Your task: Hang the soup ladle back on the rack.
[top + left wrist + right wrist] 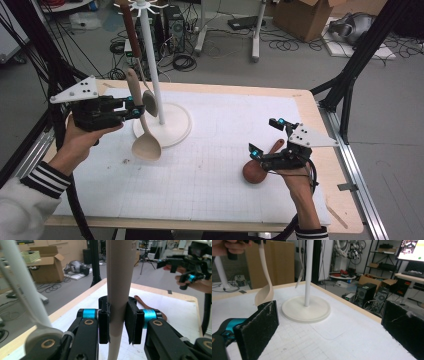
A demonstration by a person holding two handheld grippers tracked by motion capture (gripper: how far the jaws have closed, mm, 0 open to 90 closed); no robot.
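Cluttered lab floor behind the table point(310, 107), and from above the left gripper point(137, 107) clamps the pale spoon point(142, 137) beside the stand point(162, 125), likely for hanging; its own view shows pads point(103, 323) squeezing the handle, while the right gripper point(329, 327) gapes empty toward the stand.

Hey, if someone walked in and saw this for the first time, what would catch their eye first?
Probably the pale wooden spoon, clamped by its handle in the left tool and held up with its bowl hanging low beside the white utensil stand at the table's far left. Next, the right tool near the right edge, jaws wide open above a reddish-brown spoon lying on the white mat.
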